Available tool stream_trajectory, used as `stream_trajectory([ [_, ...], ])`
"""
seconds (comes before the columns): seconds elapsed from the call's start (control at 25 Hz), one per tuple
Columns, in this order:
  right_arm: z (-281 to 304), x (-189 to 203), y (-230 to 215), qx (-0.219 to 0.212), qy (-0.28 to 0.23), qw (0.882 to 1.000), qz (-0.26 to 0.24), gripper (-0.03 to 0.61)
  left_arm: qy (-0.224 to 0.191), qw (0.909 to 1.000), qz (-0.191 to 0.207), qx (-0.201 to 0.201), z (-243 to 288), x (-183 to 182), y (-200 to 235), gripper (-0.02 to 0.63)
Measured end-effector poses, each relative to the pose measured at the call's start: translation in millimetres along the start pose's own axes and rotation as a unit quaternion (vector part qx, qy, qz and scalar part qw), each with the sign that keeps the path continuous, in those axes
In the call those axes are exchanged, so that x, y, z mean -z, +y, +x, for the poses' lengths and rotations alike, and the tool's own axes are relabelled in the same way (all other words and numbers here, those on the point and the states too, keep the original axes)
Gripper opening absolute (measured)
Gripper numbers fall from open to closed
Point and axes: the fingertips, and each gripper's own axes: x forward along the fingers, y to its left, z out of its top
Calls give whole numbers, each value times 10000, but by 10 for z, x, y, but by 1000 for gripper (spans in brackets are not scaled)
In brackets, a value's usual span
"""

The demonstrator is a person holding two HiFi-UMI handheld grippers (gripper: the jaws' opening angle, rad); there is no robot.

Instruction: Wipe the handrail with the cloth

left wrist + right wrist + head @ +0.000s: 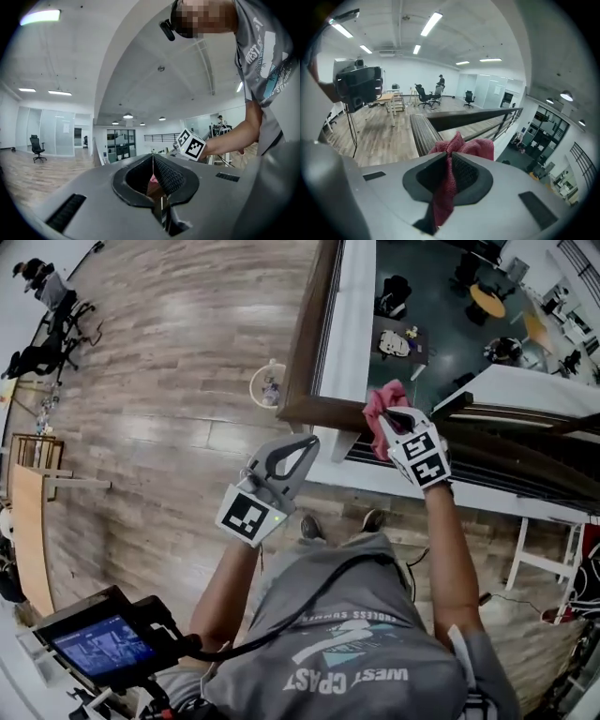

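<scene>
The right gripper (388, 420) was held forward on a nearly straight arm. Its jaws were pinched on the red cloth (378, 409), which was bunched at the corner of the wooden handrail (302, 362). The left gripper (307, 446) was held nearer the torso on a bent arm, pointing toward the rail, with its jaws pressed together on nothing.

The crumpled pinkish-red terry cloth (379, 411) is pinched between the closed jaws of the right tool (450, 164). Its bunched end pokes out beyond them and meets the top of the dark brown wooden handrail (306, 343), just right of the rail's near corner.
</scene>
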Motion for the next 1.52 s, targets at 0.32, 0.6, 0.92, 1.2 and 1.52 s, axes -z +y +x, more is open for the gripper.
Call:
stream_trajectory([
  [0.32, 865, -642, 638, -500, -115, 9976, -462, 31, -55, 9997, -217, -57, -272, 294, 471, 6],
  [0.6, 318, -71, 226, -8, 45, 9993, 362, 31, 64, 9995, -249, -158, -439, 331, 487, 7],
  [0.92, 891, -637, 789, -422, -129, 9986, -291, 30, 132, 9997, -207, -58, -406, 463, 448, 7],
  [1.2, 951, -885, 1041, -519, -338, 9972, -431, 31, 272, 9994, -184, 141, -357, 461, 354, 6],
  [1.52, 226, -138, 307, 397, -283, 9970, 595, 30, 337, 9984, -284, 361, -278, 541, 191, 6],
])
